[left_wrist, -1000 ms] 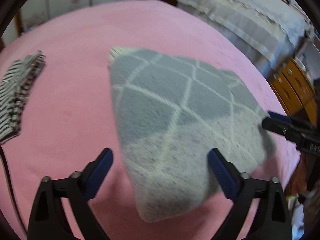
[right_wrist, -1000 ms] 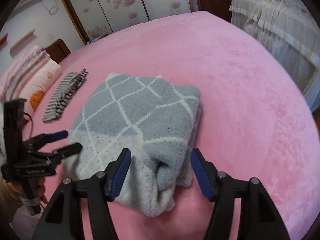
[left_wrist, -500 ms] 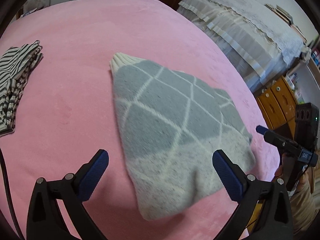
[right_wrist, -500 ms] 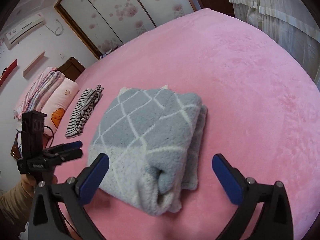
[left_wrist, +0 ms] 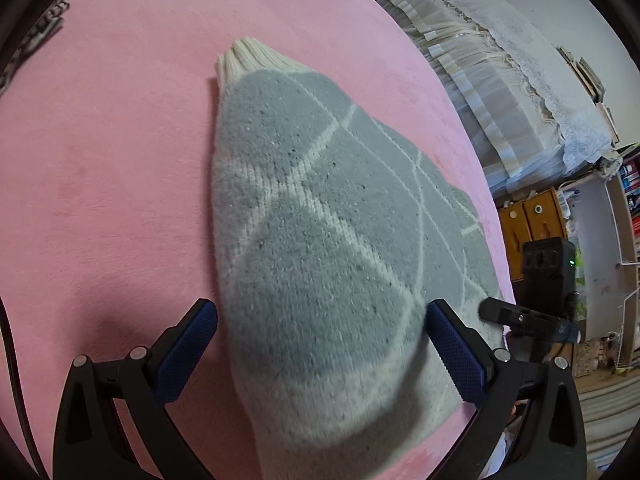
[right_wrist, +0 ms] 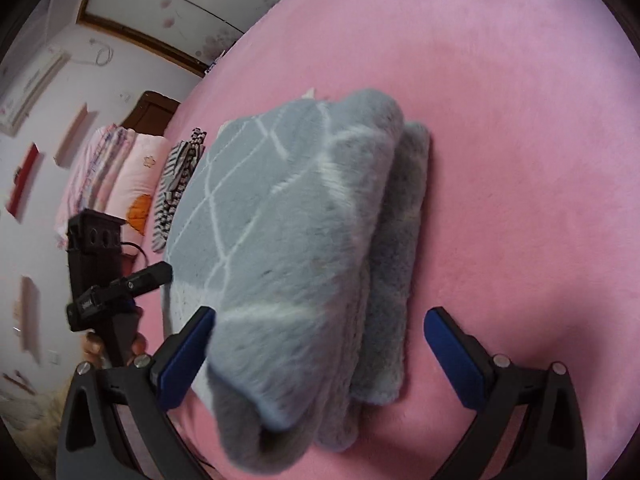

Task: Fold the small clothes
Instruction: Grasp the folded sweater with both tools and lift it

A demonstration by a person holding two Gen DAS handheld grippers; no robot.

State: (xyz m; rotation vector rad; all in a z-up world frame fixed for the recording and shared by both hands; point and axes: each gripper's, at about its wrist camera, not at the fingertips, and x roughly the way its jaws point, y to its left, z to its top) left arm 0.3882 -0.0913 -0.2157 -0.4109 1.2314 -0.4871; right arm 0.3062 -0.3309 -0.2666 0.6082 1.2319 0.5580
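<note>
Left gripper (left_wrist: 320,336): jaws spread wide, astride the near end of the folded sweater; the blue pads stand at either flank of the knit, and whether they touch it I cannot tell. Nothing is gripped.
Right gripper (right_wrist: 318,344): jaws have just been opening and stand at full spread; the sweater's thick folded end lies between them, the left pad against its edge, the right pad well clear over bare blanket.
Pads (left_wrist: 188,354): flat blue rubber, finely dimpled, on black plastic fingers with silver screws.
Pose: both grippers tip steeply downward at the bundle, from opposite sides. In the right wrist view the left gripper (right_wrist: 152,276) shows side-on at the sweater's left edge, with fingers of the person's hand (right_wrist: 94,346) around its handle.
Sweater (left_wrist: 320,248): fuzzy grey knit crossed by thin cream diamond lines, paler speckled cream at the near end, ribbed cream hem at the far tip; folded into a plump stack of layers, lying on the pink blanket.
Blanket (right_wrist: 520,120): soft pink plush, smooth, covering the bed.
Striped garment (right_wrist: 176,184): black-and-white, folded narrow, beside the sweater toward the pillows.
Pillows (right_wrist: 108,168): pink, stacked, at the headboard.
Hard to make out: the sweater's nearest edge is blurred in both views; the fisheye rim cuts off the gripper handles and the room's edges.
</note>
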